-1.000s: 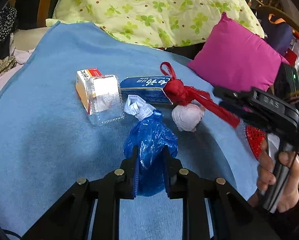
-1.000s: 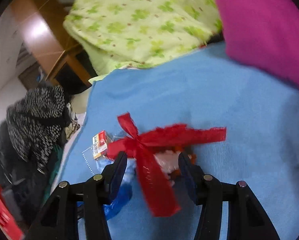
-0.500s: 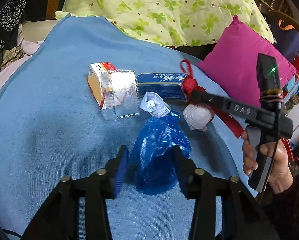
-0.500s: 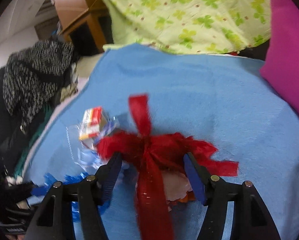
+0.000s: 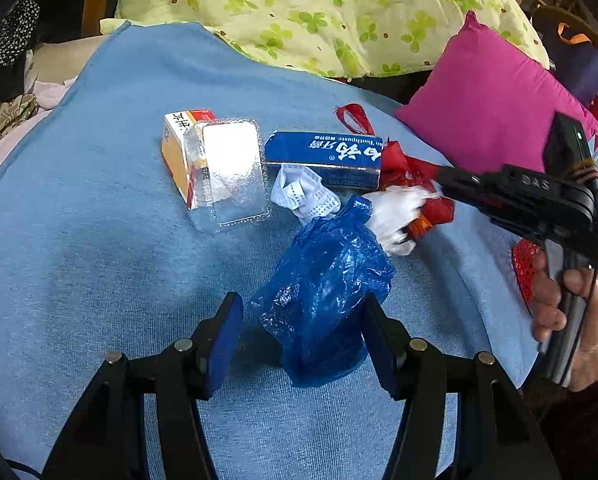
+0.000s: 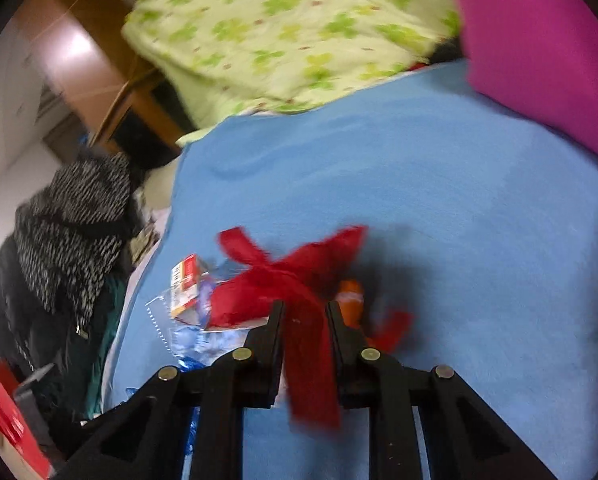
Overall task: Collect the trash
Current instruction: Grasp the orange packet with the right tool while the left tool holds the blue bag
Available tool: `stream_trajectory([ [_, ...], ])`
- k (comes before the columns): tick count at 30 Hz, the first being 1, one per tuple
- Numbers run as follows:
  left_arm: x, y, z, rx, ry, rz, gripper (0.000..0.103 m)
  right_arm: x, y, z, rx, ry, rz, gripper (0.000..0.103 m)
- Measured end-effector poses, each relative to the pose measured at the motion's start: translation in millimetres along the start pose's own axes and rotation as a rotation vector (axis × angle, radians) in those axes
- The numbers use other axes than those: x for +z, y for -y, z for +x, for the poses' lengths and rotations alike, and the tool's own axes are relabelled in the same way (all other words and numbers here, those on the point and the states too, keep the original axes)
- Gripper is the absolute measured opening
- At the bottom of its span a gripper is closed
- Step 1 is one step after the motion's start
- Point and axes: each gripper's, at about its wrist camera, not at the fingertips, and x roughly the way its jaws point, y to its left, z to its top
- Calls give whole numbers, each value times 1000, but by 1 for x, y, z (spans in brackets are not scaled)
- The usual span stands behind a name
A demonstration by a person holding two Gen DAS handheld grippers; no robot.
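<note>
So far nothing binned: right gripper (image 6: 305, 310) jaws just clamped red ribbon (image 6: 299, 280); left gripper (image 5: 303, 334) jaws just widened, half-wide round blue bag (image 5: 325, 280); boxes etc. left on bed.

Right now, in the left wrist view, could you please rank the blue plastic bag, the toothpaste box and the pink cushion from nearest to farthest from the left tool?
1. Blue plastic bag: between the left tool's open fingers.
2. Toothpaste box: beyond the bag, mid-blanket.
3. Pink cushion: farthest, far right.
</note>
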Motion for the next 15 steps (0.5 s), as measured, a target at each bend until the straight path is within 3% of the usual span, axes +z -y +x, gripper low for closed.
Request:
stream_trajectory([
  [2,-1,2,0,-6,-1,11,55,-1,12,-12,-17,6,7,22],
  [4,-2,9,0,-12,1,32,39,-2,20,-19,7,-1,18,25],
  [6,-3,17,1,-12,8,59,33,-2,24,-21,29,-15,37,25],
  [10,-4,23,1,-4,11,70,30,-7,21,-10,18,-78,33,25],
  [15,0,3,-4,-9,17,13,30,-22,-2,11,59,-252,-69,27],
])
